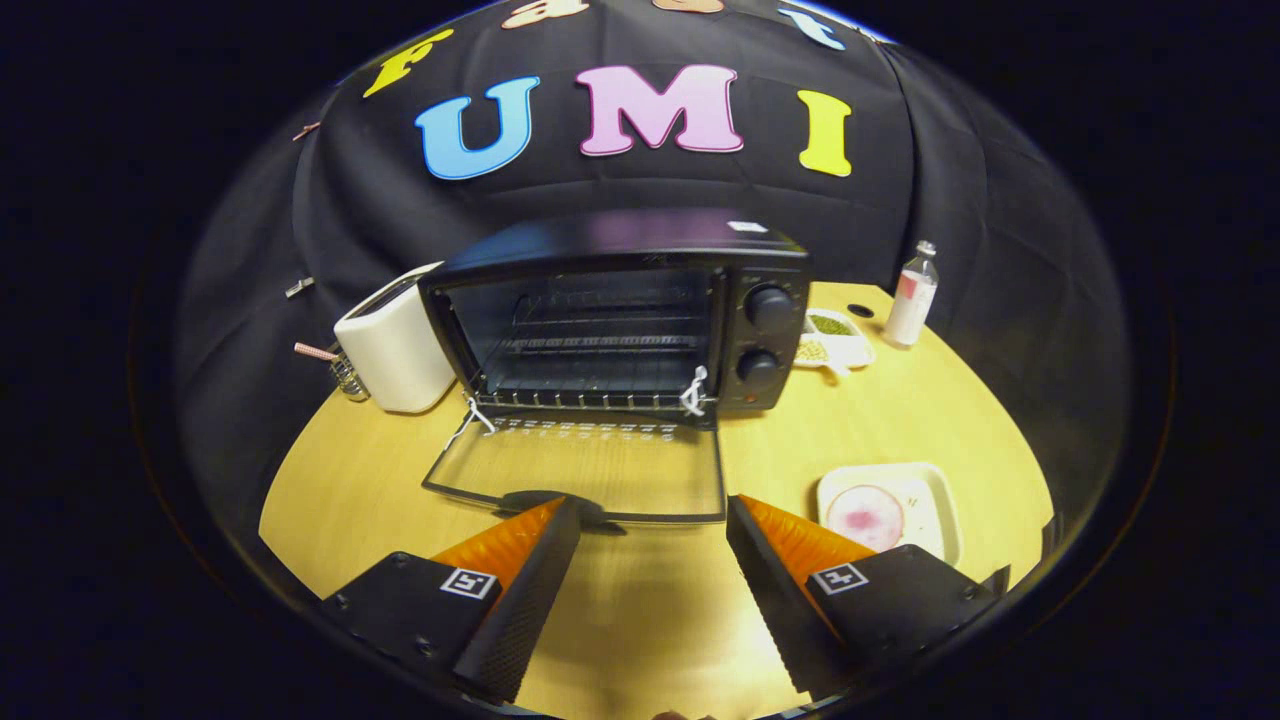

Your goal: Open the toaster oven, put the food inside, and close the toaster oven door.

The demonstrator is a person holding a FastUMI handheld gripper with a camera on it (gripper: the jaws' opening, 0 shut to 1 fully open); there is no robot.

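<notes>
A black toaster oven (640, 300) stands on the wooden table, straight ahead of my fingers. Its glass door (585, 465) lies folded down flat toward me, and the wire rack (590, 345) inside is bare. A round pink slice of food (865, 517) rests on a small white square plate (938, 500), just beyond my right finger. My gripper (652, 512) is open, its tips close to the door's front edge, with nothing between the fingers.
A white toaster (395, 345) sits against the oven's left side, with a small shaker (347, 378) beside it. Right of the oven are a white dish of green bits (832, 340) and a small bottle (912, 295). The table's (900, 420) rounded edge curves around on both sides.
</notes>
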